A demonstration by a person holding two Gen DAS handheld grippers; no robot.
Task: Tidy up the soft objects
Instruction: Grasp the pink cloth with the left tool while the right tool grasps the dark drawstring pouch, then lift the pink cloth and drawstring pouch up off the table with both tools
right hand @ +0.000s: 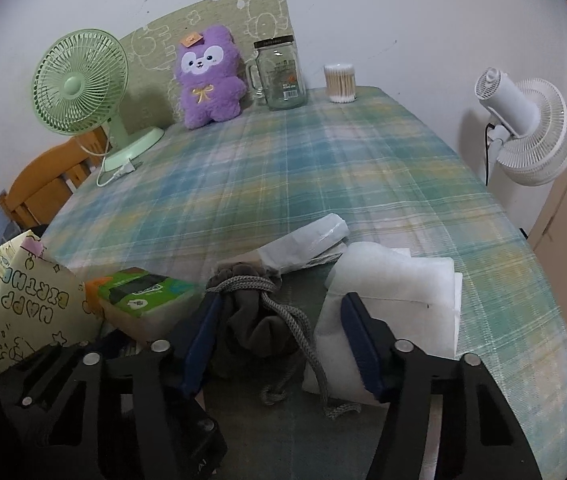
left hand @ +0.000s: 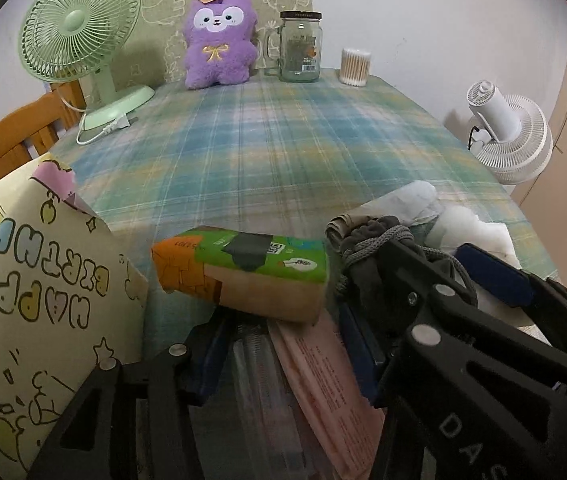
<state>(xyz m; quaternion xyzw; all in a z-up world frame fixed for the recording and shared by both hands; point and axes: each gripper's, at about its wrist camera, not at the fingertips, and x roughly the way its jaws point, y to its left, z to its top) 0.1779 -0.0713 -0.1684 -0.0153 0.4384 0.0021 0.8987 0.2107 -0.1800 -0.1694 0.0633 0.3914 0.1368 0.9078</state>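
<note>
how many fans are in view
2. A green fan stands at the table's far left corner, beside the purple plush. A white fan stands off the table's right edge. Others may be out of view.

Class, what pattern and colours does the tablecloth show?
The tablecloth is plaid: blue, green and yellow with thin white lines. The right wrist view shows it best.

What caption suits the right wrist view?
Right gripper straddling a grey drawstring pouch beside white foam on a plaid tablecloth.

We note the right tool (right hand: pixel 283 344): black linkage arms, silver rivets, dark blue pads (right hand: pixel 361 346). The left tool (left hand: pixel 283 356) looks alike. White lettering marks one black arm.
</note>
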